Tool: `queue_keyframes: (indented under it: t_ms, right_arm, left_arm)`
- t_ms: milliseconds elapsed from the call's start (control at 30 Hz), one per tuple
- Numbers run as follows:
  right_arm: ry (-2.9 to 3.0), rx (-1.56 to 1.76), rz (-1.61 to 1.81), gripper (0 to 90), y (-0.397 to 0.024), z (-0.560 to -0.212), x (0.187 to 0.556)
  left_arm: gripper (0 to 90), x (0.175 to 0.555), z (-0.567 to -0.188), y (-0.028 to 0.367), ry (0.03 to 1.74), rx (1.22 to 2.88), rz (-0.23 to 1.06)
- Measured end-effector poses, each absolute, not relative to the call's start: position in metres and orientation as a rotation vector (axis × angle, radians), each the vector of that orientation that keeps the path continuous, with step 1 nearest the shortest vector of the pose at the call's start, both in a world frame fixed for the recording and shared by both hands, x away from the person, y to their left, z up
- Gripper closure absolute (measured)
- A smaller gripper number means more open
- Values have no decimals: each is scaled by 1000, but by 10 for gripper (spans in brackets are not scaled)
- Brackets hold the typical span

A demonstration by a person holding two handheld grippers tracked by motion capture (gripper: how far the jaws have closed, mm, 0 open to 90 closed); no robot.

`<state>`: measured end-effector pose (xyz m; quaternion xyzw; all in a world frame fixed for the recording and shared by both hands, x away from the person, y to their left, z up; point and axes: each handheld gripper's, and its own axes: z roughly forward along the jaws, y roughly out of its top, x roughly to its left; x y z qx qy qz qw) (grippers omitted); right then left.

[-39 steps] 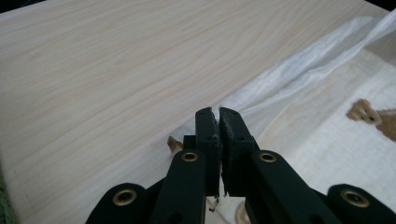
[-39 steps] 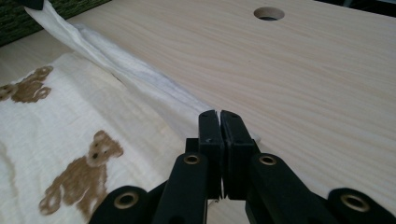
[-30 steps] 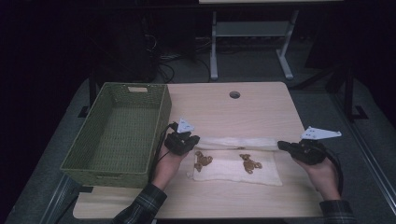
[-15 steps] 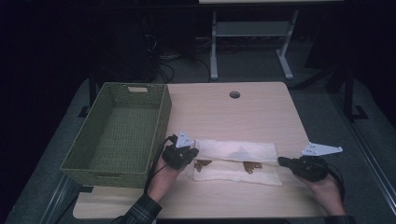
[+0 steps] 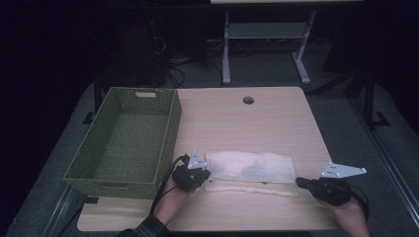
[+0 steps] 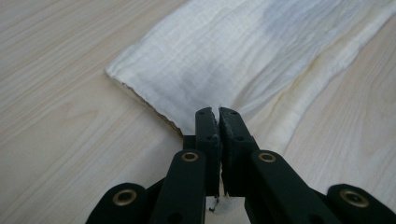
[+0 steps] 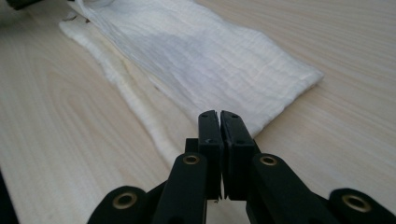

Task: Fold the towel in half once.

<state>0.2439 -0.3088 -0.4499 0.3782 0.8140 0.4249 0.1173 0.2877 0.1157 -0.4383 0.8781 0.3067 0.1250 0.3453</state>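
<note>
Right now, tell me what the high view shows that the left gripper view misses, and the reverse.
High view alone: the green basket, the table's cable hole, both hands, and the right claw at the cloth's other end. Left gripper view alone: the left claw close up, jaws shut on the cloth's edge, with the weave showing. Both share the folded white cloth on the wooden table.

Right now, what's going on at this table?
A person is folding a white cloth on the table with a gripper in each hand. The left gripper is shut on the cloth's left end, the right gripper on its right end. The far part is folded over toward the person, leaving a strip of the layer under it showing along the near edge. A green basket stands to the left, nothing in it.
</note>
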Motion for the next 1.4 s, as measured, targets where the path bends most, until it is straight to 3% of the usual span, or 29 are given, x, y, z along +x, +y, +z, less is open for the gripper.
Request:
queue_keyframes:
  t_ms: [633,767,967,1400]
  right_arm:
    - [2509,1099,1137,861,-300,-467,236]
    - [2494,1097,1190,700,-301,-464,238]
    - [2455,1145,1235,587,-301,-459,250]
    - [2364,1161,1188,596,-297,-449,286]
  left_arm:
    - [860,282,-452,115,770,2382,265]
    - [727,285,-447,118,785,2337,263]
    - [514,294,-442,115,814,2275,266]
    - [480,330,-436,105,835,2223,292]
